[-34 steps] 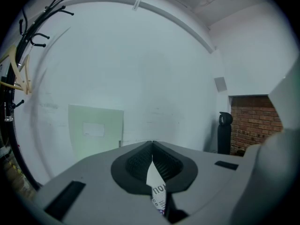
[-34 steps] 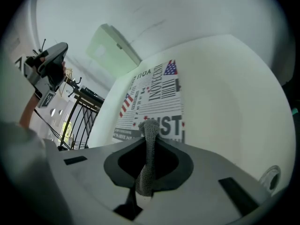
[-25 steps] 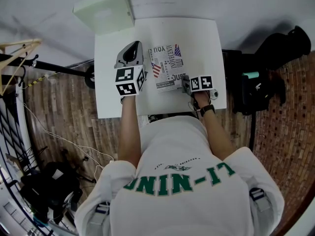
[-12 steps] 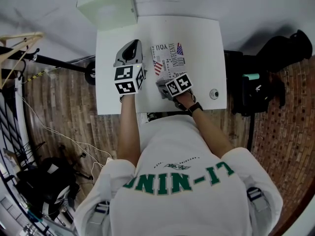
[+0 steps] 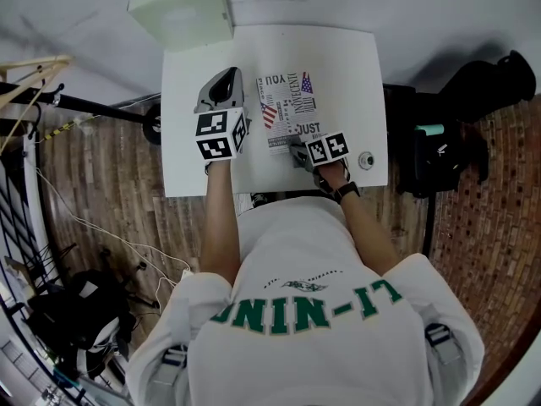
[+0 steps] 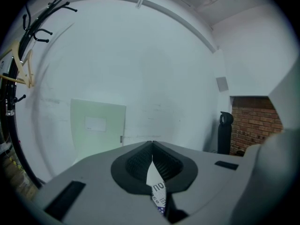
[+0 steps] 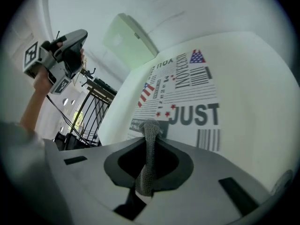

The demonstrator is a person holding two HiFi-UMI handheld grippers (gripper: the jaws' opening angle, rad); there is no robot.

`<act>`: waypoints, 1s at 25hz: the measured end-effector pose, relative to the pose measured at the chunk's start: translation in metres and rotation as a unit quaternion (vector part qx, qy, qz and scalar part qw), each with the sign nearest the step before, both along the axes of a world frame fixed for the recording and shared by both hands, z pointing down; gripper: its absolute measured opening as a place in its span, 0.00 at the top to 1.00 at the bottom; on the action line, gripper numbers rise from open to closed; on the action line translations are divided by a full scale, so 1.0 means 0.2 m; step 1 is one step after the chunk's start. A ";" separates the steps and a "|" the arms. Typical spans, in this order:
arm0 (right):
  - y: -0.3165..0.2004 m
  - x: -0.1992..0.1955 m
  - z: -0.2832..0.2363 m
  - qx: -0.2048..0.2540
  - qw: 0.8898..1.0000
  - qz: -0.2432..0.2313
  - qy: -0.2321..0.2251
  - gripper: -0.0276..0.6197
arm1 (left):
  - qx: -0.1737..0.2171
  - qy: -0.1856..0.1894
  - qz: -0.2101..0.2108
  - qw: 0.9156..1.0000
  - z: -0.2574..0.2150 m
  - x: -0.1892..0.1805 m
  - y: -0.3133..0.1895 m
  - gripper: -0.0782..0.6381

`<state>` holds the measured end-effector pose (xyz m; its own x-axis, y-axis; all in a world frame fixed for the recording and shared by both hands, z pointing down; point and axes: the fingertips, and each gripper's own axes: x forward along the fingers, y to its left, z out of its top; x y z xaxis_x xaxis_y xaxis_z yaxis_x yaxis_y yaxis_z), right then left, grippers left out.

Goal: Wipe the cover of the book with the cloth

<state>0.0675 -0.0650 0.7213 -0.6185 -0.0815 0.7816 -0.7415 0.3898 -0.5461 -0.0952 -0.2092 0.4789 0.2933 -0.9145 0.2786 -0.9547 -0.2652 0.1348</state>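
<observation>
Right gripper [image 5: 300,150], clenched on cloth [image 7: 149,158], swept back rightward along near edge of book [image 5: 287,100], middle of table [image 5: 355,66]: wiping under way. Left gripper [image 6: 152,149] pinches printed edge, seemingly book's.

Held left tool [image 6: 152,146] raised, jaws together; pressed right tool [image 7: 151,136] low, clamped on cloth [image 7: 148,170], with both forearms extended forward.

1. The white worktop [image 5: 194,74] stood on a wooden floor [image 5: 101,193].
2. A book [image 5: 287,108] lay near its middle, printed cover up.
3. A small round thing [image 5: 366,160] sat near the right front corner, apart from the book.
</observation>
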 end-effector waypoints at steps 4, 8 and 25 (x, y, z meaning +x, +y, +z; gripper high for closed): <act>-0.06 0.24 0.00 0.017 0.998 0.052 0.037 0.91 | 0.000 -0.001 0.013 1.000 0.00 0.05 -0.02 0.87; -0.11 0.41 0.00 0.025 0.994 0.097 0.053 0.91 | 0.000 -0.005 0.022 1.000 0.00 0.08 -0.03 0.87; -0.71 0.21 -0.65 0.241 0.963 0.123 -0.001 0.90 | 0.017 -0.014 0.022 1.000 -0.14 0.03 -0.09 0.87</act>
<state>0.1096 -0.2061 0.5920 -0.5354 -0.5786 0.6153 -0.8430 0.4114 -0.3467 -0.0900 -0.2275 0.4505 0.3271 -0.9098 0.2556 -0.9449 -0.3119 0.0991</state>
